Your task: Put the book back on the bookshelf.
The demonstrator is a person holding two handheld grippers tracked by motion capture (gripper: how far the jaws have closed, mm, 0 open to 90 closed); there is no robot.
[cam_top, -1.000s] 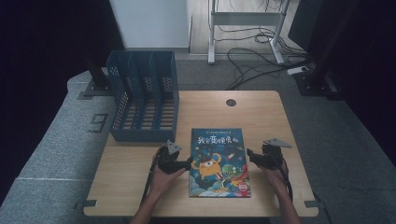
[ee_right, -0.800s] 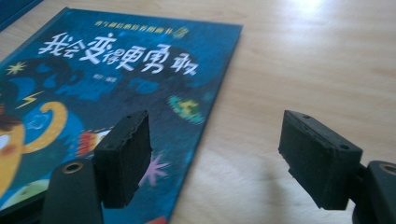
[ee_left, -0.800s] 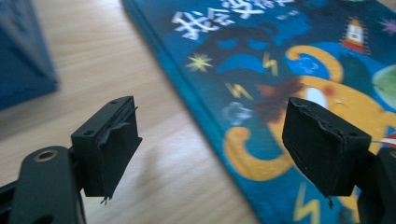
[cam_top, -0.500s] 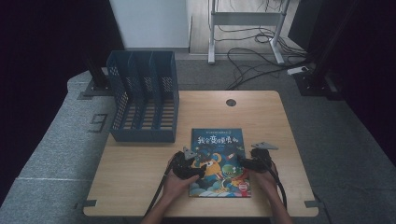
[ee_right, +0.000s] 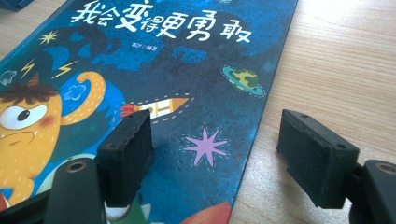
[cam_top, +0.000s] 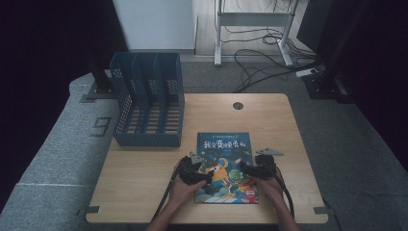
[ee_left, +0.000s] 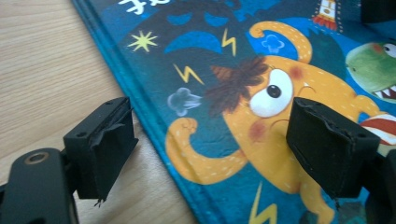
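Two black grippers (grey three-cornered plates on top), trailing black cables, blocky jaws.

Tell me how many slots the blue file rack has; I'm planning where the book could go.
3. The slots of the blue file rack run side by side, left, middle and right, at the table's rear left. The picture book lies flat near the front.

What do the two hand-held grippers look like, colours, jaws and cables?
Both the left gripper and right gripper are black, with two blocky, rubbery-looking black jaws each. A grey three-cornered plate sits on top of each, and a black cable trails back from each. The forearms show no sleeves.
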